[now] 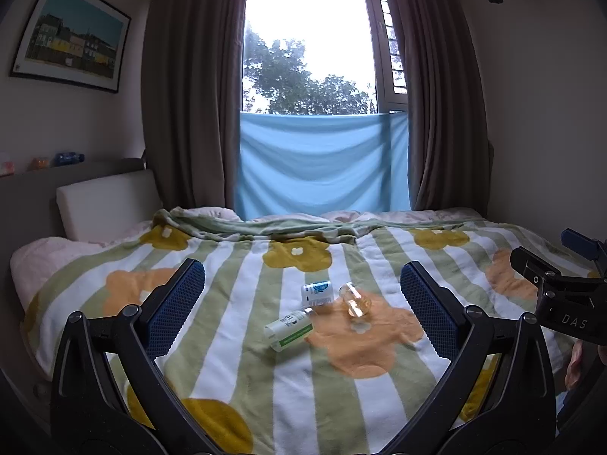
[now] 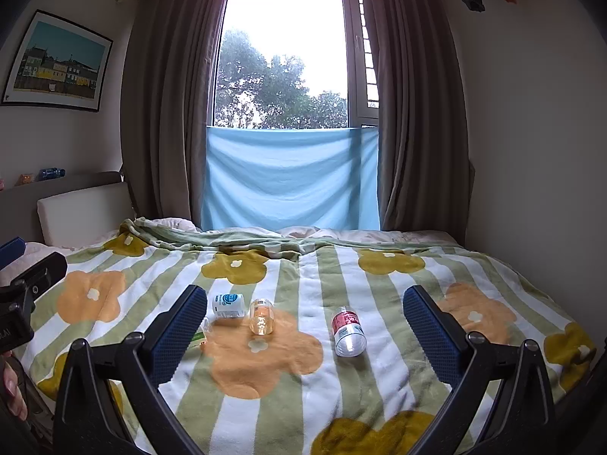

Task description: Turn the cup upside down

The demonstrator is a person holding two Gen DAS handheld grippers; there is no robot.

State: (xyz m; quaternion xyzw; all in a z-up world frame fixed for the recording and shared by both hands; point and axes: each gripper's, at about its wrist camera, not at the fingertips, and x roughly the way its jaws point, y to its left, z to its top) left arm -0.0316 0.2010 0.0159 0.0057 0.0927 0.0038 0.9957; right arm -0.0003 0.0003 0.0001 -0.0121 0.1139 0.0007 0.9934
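A small clear cup [image 1: 354,301] [image 2: 261,316] lies on its side on an orange flower of the striped blanket [image 1: 235,303] [image 2: 379,379], mid-bed. My left gripper [image 1: 302,269] is open, hovering short of the cup with nothing between its blue pads [image 1: 174,311]. My right gripper [image 2: 305,292] is open too and empty, also well back from the cup, which sits just right of its left pad [image 2: 178,333]. Each gripper shows at the edge of the other's view: the right one's body [image 1: 569,292], the left one's body [image 2: 22,284].
A white bottle with a blue label [image 1: 317,293] [image 2: 228,305] lies just left of the cup. A white tube with a green stripe [image 1: 290,329] lies nearer me. A red-labelled clear bottle [image 2: 348,331] lies to the cup's right. Headboard cushion [image 1: 106,204] at left, curtained window [image 1: 307,45] behind.
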